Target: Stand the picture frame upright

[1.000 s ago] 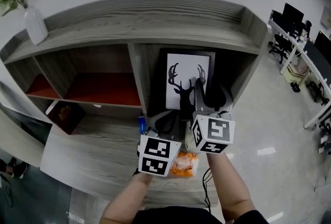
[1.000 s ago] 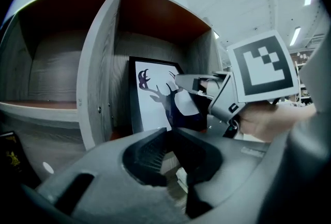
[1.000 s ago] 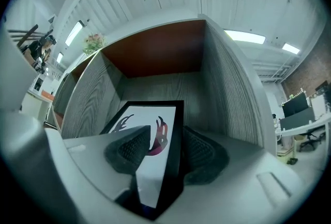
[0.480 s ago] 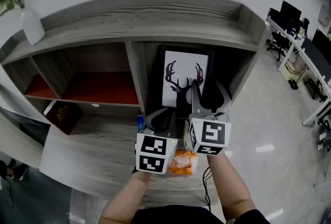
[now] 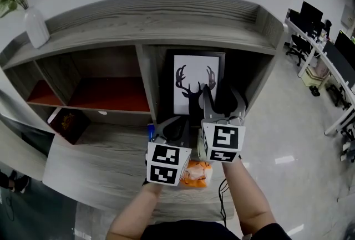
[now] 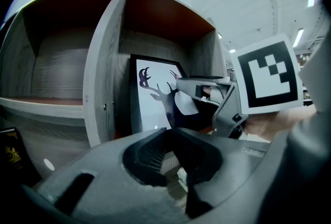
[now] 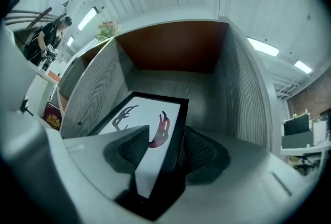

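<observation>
The black picture frame (image 5: 197,82) with a deer silhouette stands upright in the right compartment of the grey shelf unit (image 5: 166,17). My right gripper (image 5: 222,101) reaches in at its lower right edge. In the right gripper view the picture frame (image 7: 150,124) runs between the jaws of the right gripper (image 7: 165,148). Those jaws have just been opening, and the left pad stands off the glass. My left gripper (image 5: 169,127) hangs shut and empty in front of the shelf divider. From the left gripper (image 6: 173,153) view I see the picture frame (image 6: 152,99) and the right gripper (image 6: 199,88) beside it.
A white vase (image 5: 36,25) with flowers stands on the shelf top at the left. A dark red box (image 5: 69,122) leans by the left compartment. An orange item (image 5: 197,173) and a blue object (image 5: 152,132) lie on the lower board under my grippers. Office desks (image 5: 327,39) stand at the right.
The frame has gone from slightly tilted to straight upright and sits a little further left. The right gripper has rolled slightly and its jaws stand wider. The left gripper has not moved.
</observation>
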Motion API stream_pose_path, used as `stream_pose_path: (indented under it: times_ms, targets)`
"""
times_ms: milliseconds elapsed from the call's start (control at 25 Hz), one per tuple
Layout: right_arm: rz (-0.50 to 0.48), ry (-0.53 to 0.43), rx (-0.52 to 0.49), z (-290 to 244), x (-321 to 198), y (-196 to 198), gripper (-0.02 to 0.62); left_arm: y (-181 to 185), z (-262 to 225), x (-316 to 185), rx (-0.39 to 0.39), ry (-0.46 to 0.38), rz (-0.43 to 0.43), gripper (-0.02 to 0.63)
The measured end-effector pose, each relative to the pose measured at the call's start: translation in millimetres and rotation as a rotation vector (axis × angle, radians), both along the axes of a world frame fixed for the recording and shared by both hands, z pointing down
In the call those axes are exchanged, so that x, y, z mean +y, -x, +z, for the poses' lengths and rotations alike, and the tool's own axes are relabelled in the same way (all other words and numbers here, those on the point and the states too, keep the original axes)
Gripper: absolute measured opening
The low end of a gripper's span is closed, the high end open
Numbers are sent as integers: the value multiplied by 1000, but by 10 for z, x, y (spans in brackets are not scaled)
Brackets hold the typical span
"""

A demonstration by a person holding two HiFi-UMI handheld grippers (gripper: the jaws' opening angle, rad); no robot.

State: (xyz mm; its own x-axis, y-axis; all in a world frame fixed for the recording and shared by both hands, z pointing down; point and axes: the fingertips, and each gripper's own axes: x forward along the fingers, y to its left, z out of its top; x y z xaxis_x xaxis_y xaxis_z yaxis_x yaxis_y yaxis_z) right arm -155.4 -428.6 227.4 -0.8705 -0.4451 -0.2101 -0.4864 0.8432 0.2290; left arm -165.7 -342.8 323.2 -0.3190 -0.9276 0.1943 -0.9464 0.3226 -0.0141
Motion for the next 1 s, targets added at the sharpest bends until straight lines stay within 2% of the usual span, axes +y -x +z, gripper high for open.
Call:
stream_pose_path:
  times_ms: [320,440,680,800,1000]
  targets:
    - [-47,-10,-5,41,257,-254,182,-14,-8,4,-7,-5,-1,17]
    - [-59,-5,28,176,337,-322,127,-11,-10,5,-24,2,-1,17]
    - [-88,54,78,441,455,-391,70,-26,-14,5,-32,1,0,17]
    - [-91,67,126,589,516,-363,10,-26,-3,7,-36,3,3,17]
    - [-156,93,197,717,690,-239,2,-32,7,18,-28,15,18,23]
